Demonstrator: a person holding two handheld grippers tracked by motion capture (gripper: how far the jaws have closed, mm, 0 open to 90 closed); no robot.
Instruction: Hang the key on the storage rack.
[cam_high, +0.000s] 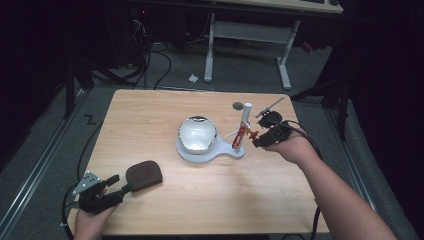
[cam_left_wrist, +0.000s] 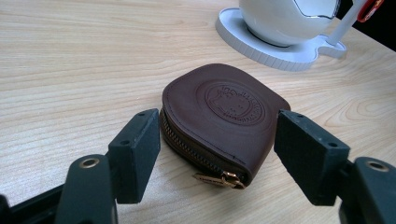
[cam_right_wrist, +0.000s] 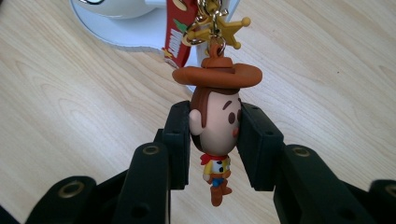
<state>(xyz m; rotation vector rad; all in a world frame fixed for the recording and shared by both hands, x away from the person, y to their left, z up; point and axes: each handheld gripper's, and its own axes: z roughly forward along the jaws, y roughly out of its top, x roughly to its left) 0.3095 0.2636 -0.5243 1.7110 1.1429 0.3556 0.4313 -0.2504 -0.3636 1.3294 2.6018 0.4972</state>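
A small cowboy figure (cam_right_wrist: 215, 126) with an orange hat hangs on a keychain with a gold star and a red strap (cam_right_wrist: 180, 28). My right gripper (cam_right_wrist: 215, 135) is shut on the figure's head. In the high view the right gripper (cam_high: 257, 140) is just right of the white post (cam_high: 246, 117), where the red strap (cam_high: 241, 134) hangs. A brown leather zip pouch (cam_left_wrist: 219, 112) lies flat on the table near the front left corner. My left gripper (cam_left_wrist: 224, 149) stands open with one jaw on each side of the pouch (cam_high: 144, 174), its right jaw clear of the leather.
A white dome (cam_high: 197, 132) sits on a white stand base (cam_high: 200, 152) at the table's middle, with the post at the base's right end. A small grey disc (cam_high: 238, 105) lies near the back edge. Beyond the table (cam_high: 150, 115) are a desk frame and floor cables.
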